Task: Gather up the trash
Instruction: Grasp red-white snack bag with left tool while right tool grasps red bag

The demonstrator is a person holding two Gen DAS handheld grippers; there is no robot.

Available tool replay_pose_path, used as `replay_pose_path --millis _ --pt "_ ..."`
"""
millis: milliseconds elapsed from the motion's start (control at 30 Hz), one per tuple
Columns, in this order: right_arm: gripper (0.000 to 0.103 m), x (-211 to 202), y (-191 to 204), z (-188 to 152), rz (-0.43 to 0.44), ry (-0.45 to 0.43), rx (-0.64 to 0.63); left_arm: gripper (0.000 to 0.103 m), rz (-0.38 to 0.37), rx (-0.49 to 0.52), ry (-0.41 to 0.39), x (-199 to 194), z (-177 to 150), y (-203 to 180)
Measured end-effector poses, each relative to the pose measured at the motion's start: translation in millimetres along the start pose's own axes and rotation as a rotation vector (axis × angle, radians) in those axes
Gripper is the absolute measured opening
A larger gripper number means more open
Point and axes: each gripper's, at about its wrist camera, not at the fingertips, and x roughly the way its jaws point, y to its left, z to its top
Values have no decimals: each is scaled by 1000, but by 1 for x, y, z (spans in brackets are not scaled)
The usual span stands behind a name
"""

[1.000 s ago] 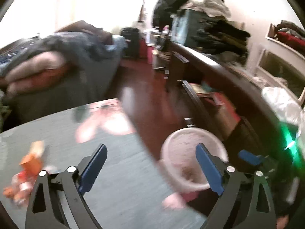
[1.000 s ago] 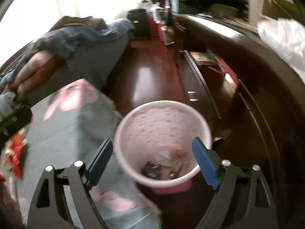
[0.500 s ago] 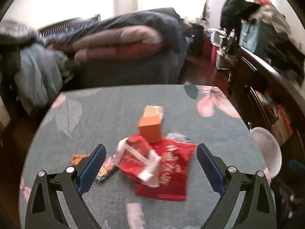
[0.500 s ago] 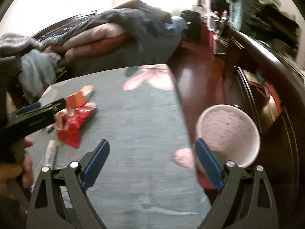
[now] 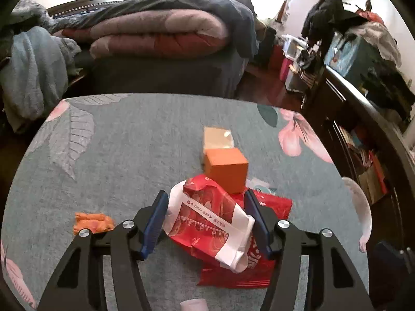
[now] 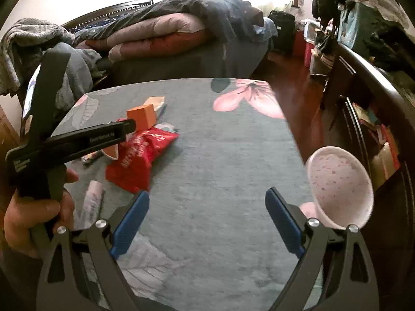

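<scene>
**Left claw closes in on the crumpled red-and-white wrapper**

The left claw [image 5: 206, 219] has swung from the bin over to the litter and its jaws have just been closing; they now bracket the crumpled red-and-white wrapper [image 5: 207, 223], pads at its sides, though whether they already press it I cannot tell. Judged from this, the pick is about to begin and nothing is lifted yet.

The wrapper lies on a flat red packet [image 5: 262, 264], with an orange box [image 5: 225, 171] touching its far edge and a small orange scrap [image 5: 92, 223] apart on the left.

The right claw [image 6: 207, 223] has moved away from above the pink bin [image 6: 339, 184] and hangs spread and empty over bare cloth, the bin just off the table's right edge.

The table [image 5: 129, 142] wears a grey-green floral cloth. Beyond it stands a bed [image 5: 160, 36] heaped with folded quilts, and a dark cluttered sideboard [image 5: 363, 98] lines the right wall above a reddish wood floor.
</scene>
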Motion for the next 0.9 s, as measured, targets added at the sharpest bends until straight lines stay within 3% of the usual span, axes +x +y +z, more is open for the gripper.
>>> replay_pose_path --millis 333,467,533,567,600,633,667,900 --pt "92 56 42 27 140 73 107 61 -3 -95 -116 -59 6 50" --pt "92 86 57 33 133 139 175 61 9 -106 -138 -75 5 64" --pt "92 88 64 34 97 120 176 62 11 -107 -145 -80 5 69" --pt "89 89 68 33 86 111 170 62 11 -106 -146 -82 4 71" --pt "77 89 70 33 81 113 166 62 13 -105 -148 -83 4 72" --pt "71 88 72 34 49 107 154 62 14 -103 -148 -84 3 73" --pt "51 88 73 33 44 110 148 62 12 -103 -147 -83 2 74" --pt "45 62 50 26 126 86 182 62 -13 -115 -141 -86 -2 70"
